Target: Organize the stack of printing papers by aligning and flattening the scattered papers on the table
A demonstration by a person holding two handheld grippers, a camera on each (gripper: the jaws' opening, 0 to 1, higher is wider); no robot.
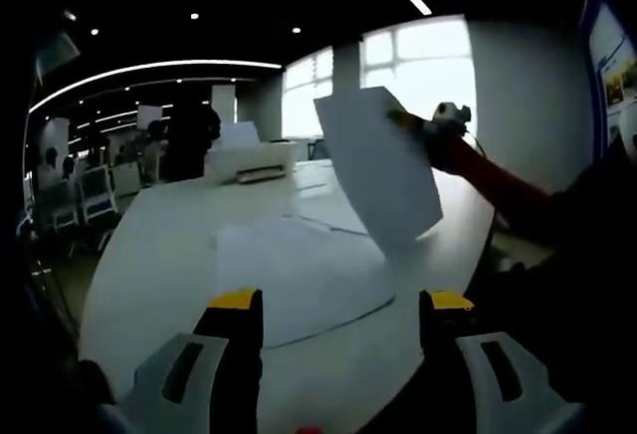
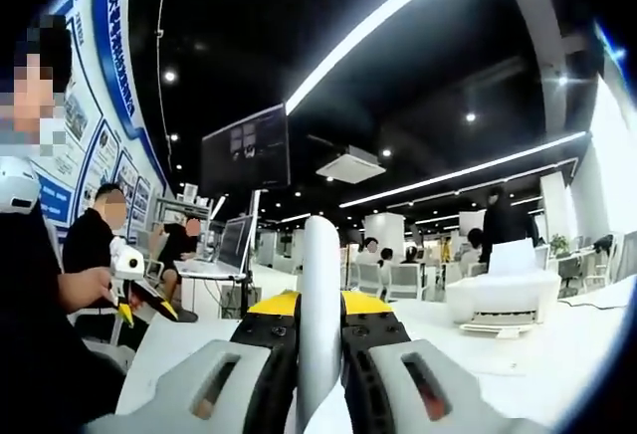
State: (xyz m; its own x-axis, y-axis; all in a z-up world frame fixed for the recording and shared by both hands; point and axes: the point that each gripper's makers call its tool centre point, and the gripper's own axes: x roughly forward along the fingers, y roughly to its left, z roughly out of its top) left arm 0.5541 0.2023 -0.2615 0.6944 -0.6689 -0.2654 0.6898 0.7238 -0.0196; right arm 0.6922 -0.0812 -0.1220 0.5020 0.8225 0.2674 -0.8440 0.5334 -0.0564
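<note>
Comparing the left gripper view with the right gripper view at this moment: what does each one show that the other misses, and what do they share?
Left gripper view: its own left gripper open above the papers lying on the table, and the right gripper holding a raised sheet broadside.

Right gripper view: that sheet edge-on between shut jaws, seated people at a laptop, and a dark hanging screen.

Shared: the white table, the held sheet, and the white printer.

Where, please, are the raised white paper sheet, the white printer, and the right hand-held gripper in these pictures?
Raised white paper sheet (image 1: pixel 380 167): left gripper view, middle of its face.
White printer (image 2: pixel 501 299): right gripper view, front of its body.
Right hand-held gripper (image 2: pixel 318 326): right gripper view, between its fingertips, shut on the sheet's edge.
</note>
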